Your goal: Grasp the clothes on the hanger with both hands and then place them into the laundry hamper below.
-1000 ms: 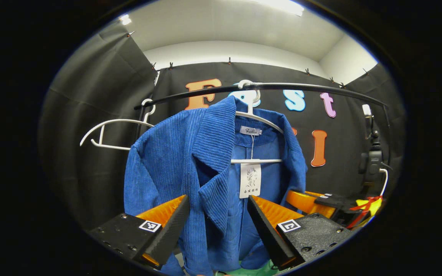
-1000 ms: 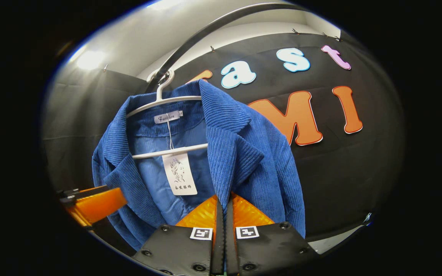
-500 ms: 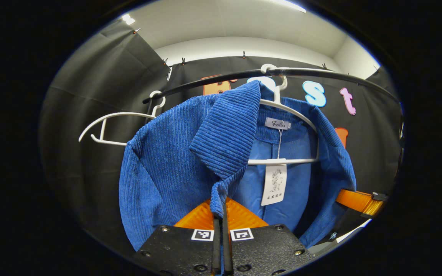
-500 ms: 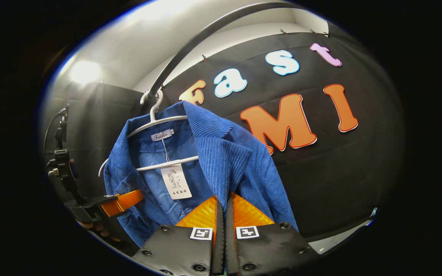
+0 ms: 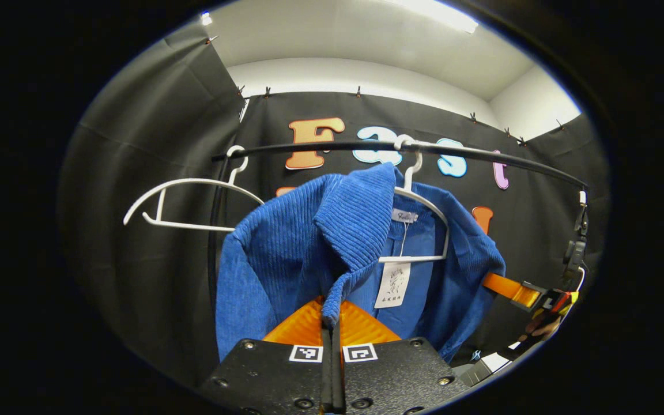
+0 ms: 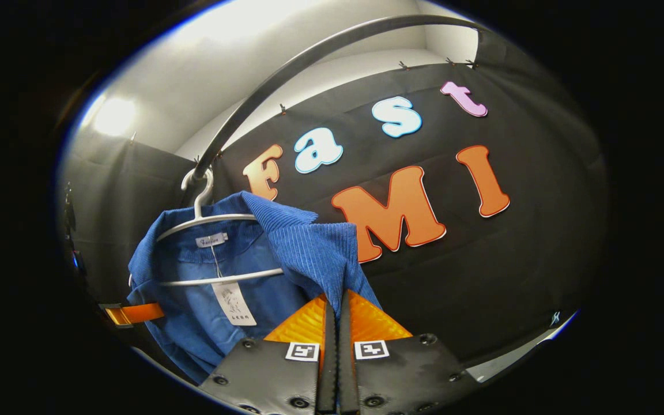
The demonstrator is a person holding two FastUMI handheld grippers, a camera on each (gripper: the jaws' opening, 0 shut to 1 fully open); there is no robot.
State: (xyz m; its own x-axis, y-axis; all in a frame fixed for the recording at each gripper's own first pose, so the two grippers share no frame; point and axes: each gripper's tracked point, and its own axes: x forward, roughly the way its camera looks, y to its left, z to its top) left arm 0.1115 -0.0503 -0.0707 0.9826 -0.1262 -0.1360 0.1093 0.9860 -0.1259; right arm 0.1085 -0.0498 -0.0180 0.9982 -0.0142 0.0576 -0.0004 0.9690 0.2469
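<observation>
A blue corduroy jacket (image 5: 286, 253) hangs open on a white hanger (image 5: 424, 202) hooked over a black rail (image 5: 482, 154). In the left gripper view my left gripper (image 5: 330, 308) is shut on the edge of the jacket's near lapel. My right gripper (image 5: 508, 286) reaches into the jacket's far side there, a hand (image 5: 539, 326) behind it. In the right gripper view my right gripper (image 6: 336, 298) is shut on the other front edge of the jacket (image 6: 217, 288), pulling it off the hanger (image 6: 211, 219). The left gripper (image 6: 133, 313) shows at the lower left.
An empty white hanger (image 5: 188, 199) hangs on the rail to the left of the jacket. A paper tag (image 5: 392, 285) dangles from the collar. A black device with a cable (image 5: 574, 256) is clamped by the rail's right end. The black cloth wall stands close behind.
The left gripper went from open around the lapel to shut on it. Both grippers then drew back from the rail, spreading the jacket's front; the right stayed shut.
</observation>
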